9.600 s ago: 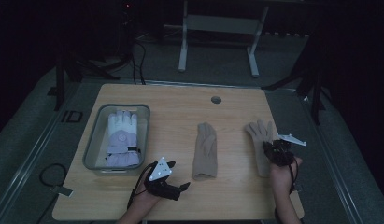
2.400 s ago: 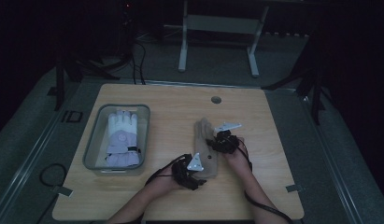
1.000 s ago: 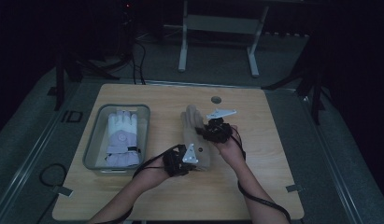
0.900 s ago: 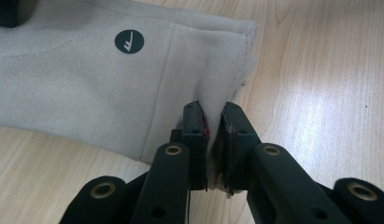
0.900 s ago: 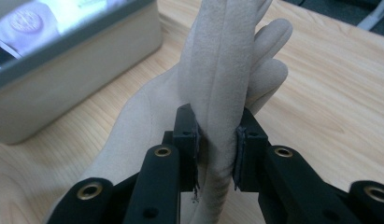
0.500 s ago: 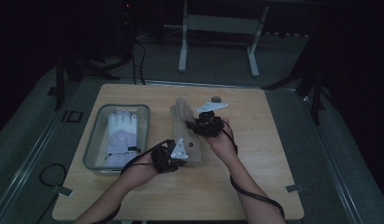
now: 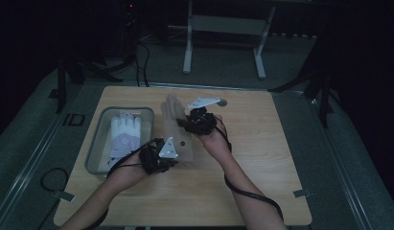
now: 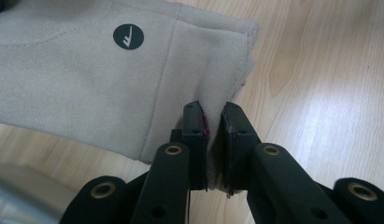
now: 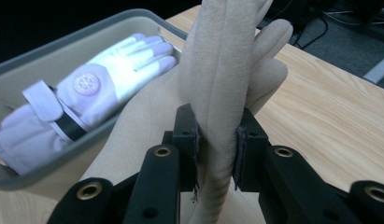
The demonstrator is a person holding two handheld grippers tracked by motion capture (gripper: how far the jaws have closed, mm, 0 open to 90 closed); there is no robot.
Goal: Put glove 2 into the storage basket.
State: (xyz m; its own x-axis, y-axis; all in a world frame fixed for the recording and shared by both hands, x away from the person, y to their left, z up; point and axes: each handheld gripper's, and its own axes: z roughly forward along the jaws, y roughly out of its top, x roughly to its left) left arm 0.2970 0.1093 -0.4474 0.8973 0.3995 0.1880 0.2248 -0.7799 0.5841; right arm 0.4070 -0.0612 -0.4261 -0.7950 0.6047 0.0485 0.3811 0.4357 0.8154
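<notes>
Left gripper (image 7: 158, 158): my jaws are squeezed tight on the cuff end of the tan glove (image 7: 175, 132). In the left gripper view the soft cloth bunches up between the two black pads (image 8: 195, 135).
Tan glove: it hangs stretched between my two grippers, over the wooden table (image 7: 261, 163). Its fingers point to the far side. A small dark round mark (image 8: 128, 37) sits near the cuff.
Grey bin (image 7: 96, 148): it stands just to the left of the tan glove, very close. Its near wall is the thing in my way on that side.
White glove (image 7: 123, 136): it lies flat inside the grey bin, with a round badge (image 9: 86, 84) on its back and a strap (image 9: 45, 100) at the wrist.
Right gripper (image 7: 185, 125): my jaws pinch the finger part of the tan glove. In the right gripper view a fold of it stands up between the pads (image 9: 187, 140).
Right of the table: bare wood, with a small dark round hole (image 7: 222, 102) near the far edge.
Behind the table: a grey metal stand (image 7: 223, 28) on a dark floor.
</notes>
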